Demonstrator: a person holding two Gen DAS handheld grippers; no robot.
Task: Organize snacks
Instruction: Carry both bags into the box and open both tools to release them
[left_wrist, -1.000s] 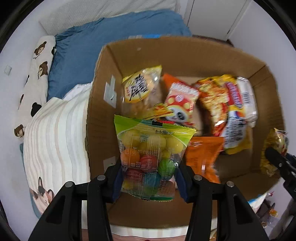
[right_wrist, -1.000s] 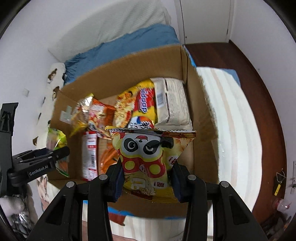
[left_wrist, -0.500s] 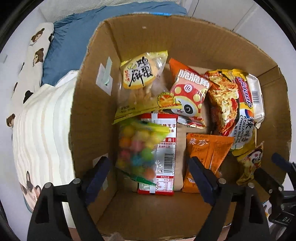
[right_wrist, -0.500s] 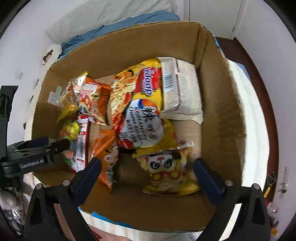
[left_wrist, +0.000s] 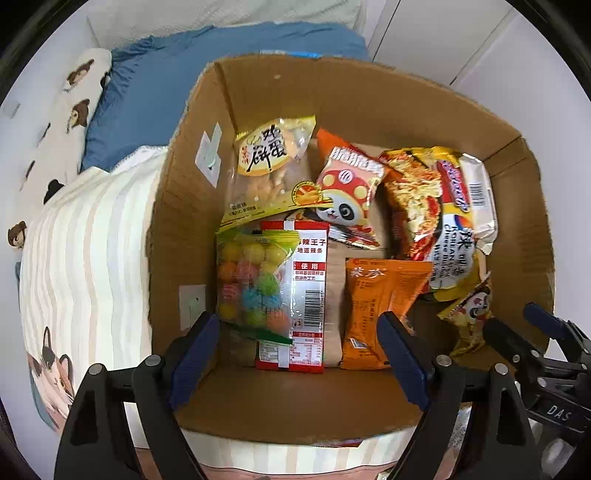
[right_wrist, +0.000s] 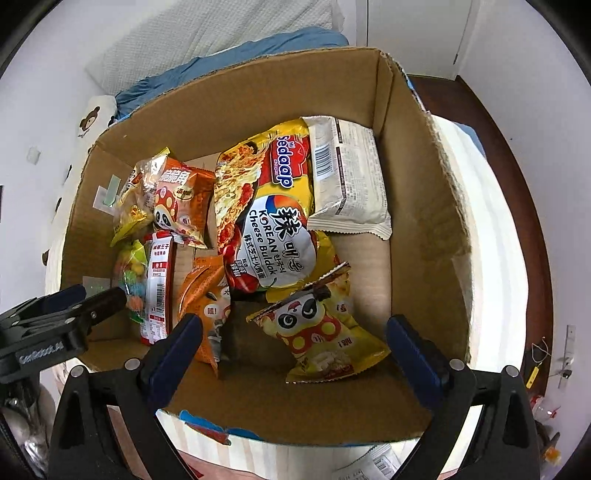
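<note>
An open cardboard box (left_wrist: 388, 99) (right_wrist: 417, 206) on the bed holds several snack packs. The clear bag of coloured candy balls (left_wrist: 251, 280) lies at the box's left side, partly on a red-and-white pack (left_wrist: 308, 295). The yellow panda snack bag (right_wrist: 321, 328) lies at the box's front right; it also shows in the left wrist view (left_wrist: 471, 314). My left gripper (left_wrist: 299, 354) is open and empty above the candy bag. My right gripper (right_wrist: 295, 354) is open and empty above the panda bag.
In the box: an orange pack (left_wrist: 373, 306), a Sedaap noodle pack (right_wrist: 273, 221), a white noodle pack (right_wrist: 347, 177), a red panda bag (left_wrist: 347, 195), a biscuit bag (left_wrist: 269, 166). A striped blanket (left_wrist: 85, 258) and blue pillow (left_wrist: 155, 99) lie left of it.
Both grippers opened. The left let go of the candy bag, the right let go of the yellow panda bag; both bags now lie in the box. Both grippers have drawn back slightly.
</note>
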